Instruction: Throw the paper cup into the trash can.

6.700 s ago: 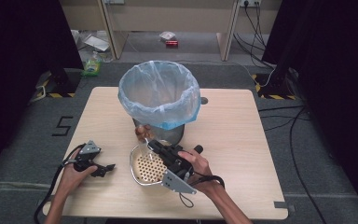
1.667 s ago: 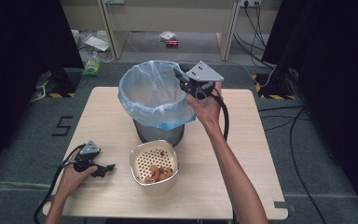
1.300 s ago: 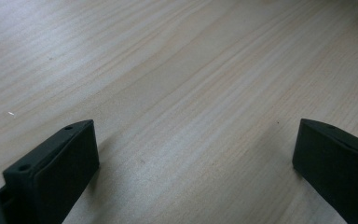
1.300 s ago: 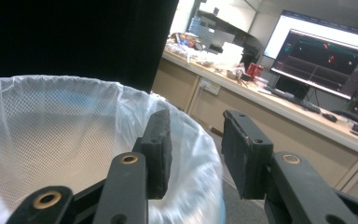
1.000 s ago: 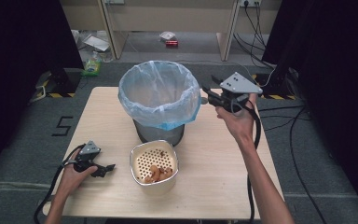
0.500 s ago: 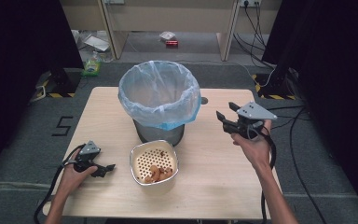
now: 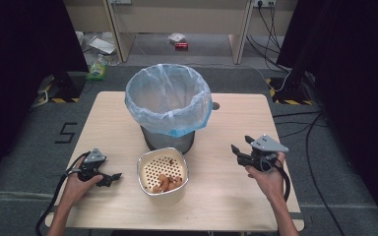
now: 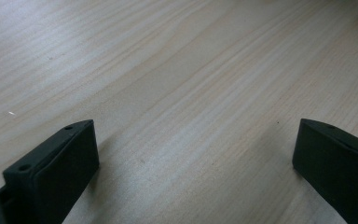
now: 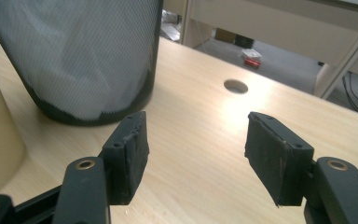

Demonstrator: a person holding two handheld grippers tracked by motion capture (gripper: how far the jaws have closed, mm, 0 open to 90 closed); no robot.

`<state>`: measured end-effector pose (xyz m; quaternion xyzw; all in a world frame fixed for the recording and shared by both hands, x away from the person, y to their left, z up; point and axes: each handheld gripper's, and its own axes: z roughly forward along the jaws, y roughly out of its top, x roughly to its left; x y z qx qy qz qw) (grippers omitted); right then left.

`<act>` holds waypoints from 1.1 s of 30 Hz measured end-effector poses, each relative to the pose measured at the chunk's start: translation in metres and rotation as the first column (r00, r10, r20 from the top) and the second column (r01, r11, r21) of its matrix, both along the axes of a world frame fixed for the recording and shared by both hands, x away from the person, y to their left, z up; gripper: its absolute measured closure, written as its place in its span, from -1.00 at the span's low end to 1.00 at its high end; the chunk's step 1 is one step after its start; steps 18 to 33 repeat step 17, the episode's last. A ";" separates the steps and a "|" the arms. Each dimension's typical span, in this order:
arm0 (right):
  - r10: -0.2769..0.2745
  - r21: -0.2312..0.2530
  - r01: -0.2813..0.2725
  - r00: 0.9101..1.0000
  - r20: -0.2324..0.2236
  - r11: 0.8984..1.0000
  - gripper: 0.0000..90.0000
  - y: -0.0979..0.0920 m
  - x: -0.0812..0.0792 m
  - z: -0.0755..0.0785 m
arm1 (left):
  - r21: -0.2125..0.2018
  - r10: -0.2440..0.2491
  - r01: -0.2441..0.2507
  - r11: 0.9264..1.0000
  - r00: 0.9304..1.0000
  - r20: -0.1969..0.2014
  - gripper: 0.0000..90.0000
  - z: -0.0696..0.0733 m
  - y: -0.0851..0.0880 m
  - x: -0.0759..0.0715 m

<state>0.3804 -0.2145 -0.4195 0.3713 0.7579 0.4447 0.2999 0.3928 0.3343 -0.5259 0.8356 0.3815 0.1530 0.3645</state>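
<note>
Counter: wooden, with a cable hole. Bin, blue-lined, at rear centre. Colander just in front of bin, holding brown pieces. Left gripper low at front left, jaws apart, empty. Right gripper at right, jaws apart, empty

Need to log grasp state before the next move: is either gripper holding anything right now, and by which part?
Nothing is held. The left gripper and the right gripper both have their jaws apart with only bare table between them.
</note>
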 end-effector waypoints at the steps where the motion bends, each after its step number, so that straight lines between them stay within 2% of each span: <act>1: 0.000 -0.017 0.000 1.000 -0.006 1.000 -0.11 0.000 -0.001 -0.005 | 0.000 0.001 -0.001 1.000 1.000 0.001 -1.00 0.000 0.000 0.000; 10: 0.010 -0.048 -0.014 0.996 -0.089 0.999 -0.14 0.002 -0.006 -0.036 | 0.000 0.001 -0.001 1.000 1.000 0.001 -1.00 0.000 0.000 0.000; 17: 0.011 -0.066 -0.018 0.993 -0.116 0.998 -0.16 0.003 -0.007 -0.050 | 0.000 -0.003 0.003 1.000 1.000 0.000 -1.00 0.000 0.000 0.000; 33: 0.011 -0.066 -0.018 0.993 -0.116 0.998 -0.16 0.003 -0.007 -0.050 | 0.000 -0.003 0.003 1.000 1.000 0.000 -1.00 0.000 0.000 0.000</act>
